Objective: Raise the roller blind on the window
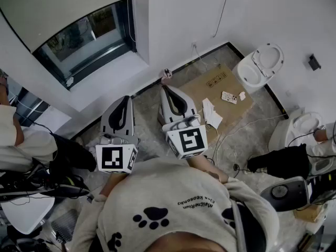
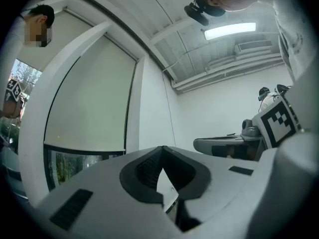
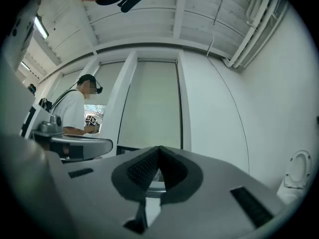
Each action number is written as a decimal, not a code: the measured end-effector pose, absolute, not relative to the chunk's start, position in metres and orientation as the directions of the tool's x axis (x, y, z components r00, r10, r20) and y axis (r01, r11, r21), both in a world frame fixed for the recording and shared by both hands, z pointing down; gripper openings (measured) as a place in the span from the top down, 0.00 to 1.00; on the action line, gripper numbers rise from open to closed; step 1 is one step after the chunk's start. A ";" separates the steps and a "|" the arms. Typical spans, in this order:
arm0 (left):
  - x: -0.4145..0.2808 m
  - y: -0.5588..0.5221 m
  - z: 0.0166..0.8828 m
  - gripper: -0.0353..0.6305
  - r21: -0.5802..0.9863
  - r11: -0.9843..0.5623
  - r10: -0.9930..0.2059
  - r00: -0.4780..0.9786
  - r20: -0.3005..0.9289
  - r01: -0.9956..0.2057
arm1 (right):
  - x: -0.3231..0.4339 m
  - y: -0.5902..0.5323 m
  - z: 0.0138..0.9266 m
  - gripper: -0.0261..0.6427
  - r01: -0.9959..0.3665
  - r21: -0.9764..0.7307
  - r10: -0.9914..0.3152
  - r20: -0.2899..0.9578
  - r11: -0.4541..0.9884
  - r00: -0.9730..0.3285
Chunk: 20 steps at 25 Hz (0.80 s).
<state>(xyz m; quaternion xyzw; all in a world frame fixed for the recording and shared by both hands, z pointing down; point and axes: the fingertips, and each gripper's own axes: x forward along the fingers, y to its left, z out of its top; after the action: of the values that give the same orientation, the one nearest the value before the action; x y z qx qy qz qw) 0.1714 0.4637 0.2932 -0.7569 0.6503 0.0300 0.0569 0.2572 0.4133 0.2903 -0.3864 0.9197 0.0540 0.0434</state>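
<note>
Left gripper (image 1: pixel 125 100): the jaws are pressed together with nothing between them. It is held about level and aimed at the wall under the window.
Right gripper (image 1: pixel 167 88): the jaws are likewise closed on nothing. It is carried just beside the left one and points the same way.
Step in hand: judged to be the approach, since nothing of the blind is gripped yet.
How to do it well: one pair of jaws has to be opened before anything can be taken. The pull cord should be clamped squarely between the pads and drawn straight along its run, not away from the wall.
Floor nearby: a flattened cardboard sheet (image 1: pixel 218 88) with loose papers (image 1: pixel 211 113) is spread to the right. A toilet (image 1: pixel 260 66) is set beyond it, and another toilet (image 1: pixel 303 126) stands further right. None of these is in the path.
Person at left (image 1: pixel 23 140): standing close to the window's left end, so room on that side is limited.
Window sill (image 1: pixel 105 73): deep and bare, and it must be reached over.
Window glass (image 1: pixel 84 35): only a low strip is uncovered.
Roller blind (image 1: pixel 63 7): drawn down over most of the window, with its lower edge just above that strip.
Cord: a thin dark line (image 1: pixel 127 22) is seen along the window's right edge. Whether it is the pull cord cannot be told.
</note>
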 end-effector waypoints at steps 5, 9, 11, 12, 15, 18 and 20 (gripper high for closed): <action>0.178 0.463 0.301 0.94 -0.023 -0.143 -0.983 0.144 -0.115 -0.990 | 0.259 0.416 0.293 0.95 -0.700 0.073 -0.690 -0.123 0.710 -0.713; 0.182 0.459 0.300 0.94 -0.027 -0.145 -0.983 0.147 -0.111 -0.989 | 0.260 0.413 0.296 0.95 -0.695 0.062 -0.686 -0.114 0.717 -0.718; 0.181 0.457 0.301 0.94 -0.028 -0.145 -0.983 0.147 -0.109 -0.989 | 0.258 0.409 0.299 0.95 -0.694 0.054 -0.686 -0.107 0.718 -0.719; 0.181 0.455 0.303 0.94 -0.026 -0.148 -0.983 0.150 -0.107 -0.989 | 0.257 0.406 0.301 0.95 -0.695 0.048 -0.689 -0.107 0.717 -0.717; 0.178 0.445 0.309 0.94 -0.013 -0.162 -0.982 0.163 -0.099 -0.987 | 0.257 0.395 0.304 0.95 -0.709 0.016 -0.703 -0.113 0.705 -0.702; 0.172 0.430 0.313 0.94 -0.003 -0.179 -0.979 0.179 -0.101 -0.984 | 0.253 0.381 0.303 0.95 -0.718 0.010 -0.711 -0.125 0.696 -0.692; 0.163 0.416 0.313 0.94 -0.004 -0.189 -0.976 0.188 -0.106 -0.982 | 0.247 0.368 0.301 0.95 -0.728 0.036 -0.719 -0.132 0.685 -0.683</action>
<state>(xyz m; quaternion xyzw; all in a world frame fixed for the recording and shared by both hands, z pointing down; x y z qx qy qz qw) 0.1633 0.4155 0.3134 -0.7699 0.6359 0.0397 0.0354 0.2471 0.3685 0.3014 -0.3946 0.9163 0.0426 0.0537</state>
